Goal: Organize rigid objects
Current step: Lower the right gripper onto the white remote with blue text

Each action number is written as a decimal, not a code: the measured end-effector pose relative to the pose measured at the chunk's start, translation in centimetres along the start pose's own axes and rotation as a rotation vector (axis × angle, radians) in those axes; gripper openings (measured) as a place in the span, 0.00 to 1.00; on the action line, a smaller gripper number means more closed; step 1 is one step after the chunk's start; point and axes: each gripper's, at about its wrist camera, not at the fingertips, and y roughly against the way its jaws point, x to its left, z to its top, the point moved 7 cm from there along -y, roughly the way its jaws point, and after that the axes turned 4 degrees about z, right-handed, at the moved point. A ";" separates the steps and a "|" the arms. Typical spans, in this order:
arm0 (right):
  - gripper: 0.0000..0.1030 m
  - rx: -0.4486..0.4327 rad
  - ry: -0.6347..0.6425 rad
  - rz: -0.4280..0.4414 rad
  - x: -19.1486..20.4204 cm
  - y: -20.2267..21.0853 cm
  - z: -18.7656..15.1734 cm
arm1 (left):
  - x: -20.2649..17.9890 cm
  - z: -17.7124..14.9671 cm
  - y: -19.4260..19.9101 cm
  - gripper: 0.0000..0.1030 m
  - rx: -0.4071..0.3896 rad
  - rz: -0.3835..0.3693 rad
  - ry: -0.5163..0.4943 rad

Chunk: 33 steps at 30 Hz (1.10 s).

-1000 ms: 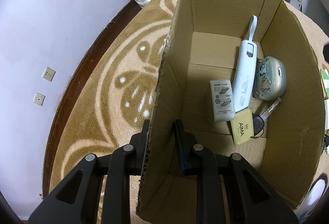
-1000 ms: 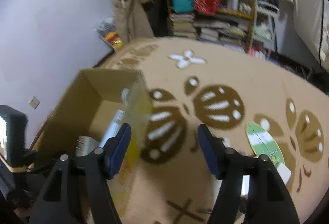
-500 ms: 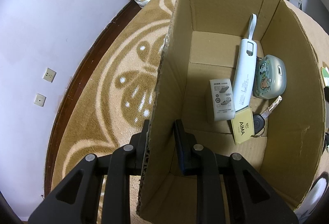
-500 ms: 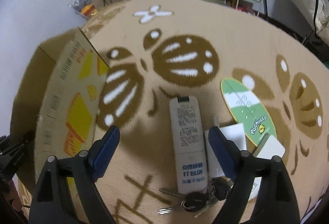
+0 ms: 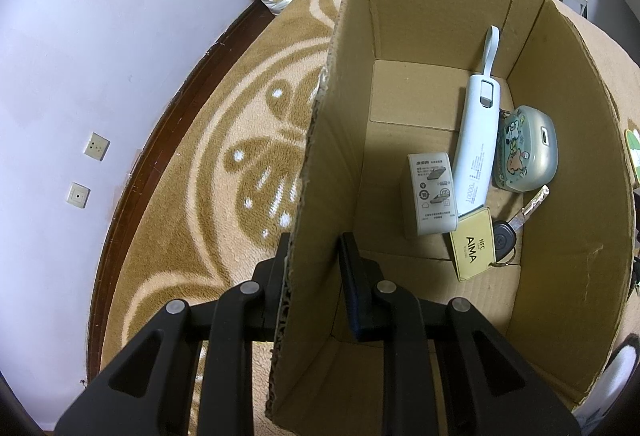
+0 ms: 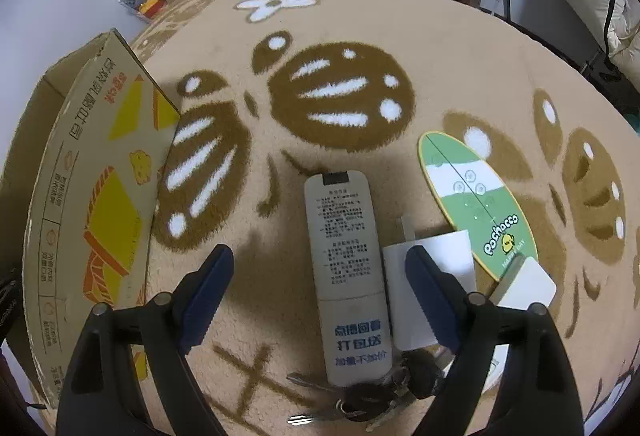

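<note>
The cardboard box (image 5: 420, 107) stands on the patterned carpet (image 6: 460, 47) exactly as it stood a second ago, its near wall pinched between the narrow jaws of the left gripper (image 5: 314, 256), one finger outside the wall and one inside. Inside the box lie a pale blue power bank (image 5: 478, 139), a grey charger block (image 5: 432, 195) touching the power bank's left side, a rounded green case (image 5: 526, 155) just right of it, and a car key with a yellow tag (image 5: 474, 250) at its near end.

What has changed is on the right side of the box. The right gripper (image 6: 320, 284) has swung away from the box's rim and dipped toward the carpet, and its jaws have just been opening; they now stand wide and hold nothing. Between them lies a long grey remote (image 6: 346, 276), not yet touched by either finger. A white plug adapter (image 6: 426, 276) lies against the remote's right edge (partly behind the right finger), a green oval card (image 6: 476, 195) sits further right, and a bunch of keys (image 6: 360, 402) rests at the remote's near end.

I judge the remote to be the next thing bound for the box: the gripper looks lined up over it and needs to lower and close across its width, without catching the adapter.
</note>
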 end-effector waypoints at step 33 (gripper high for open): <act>0.88 0.109 -0.030 0.072 -0.2 -2.4 0.0 | 0.0 -0.3 0.0 0.21 0.009 0.005 -0.009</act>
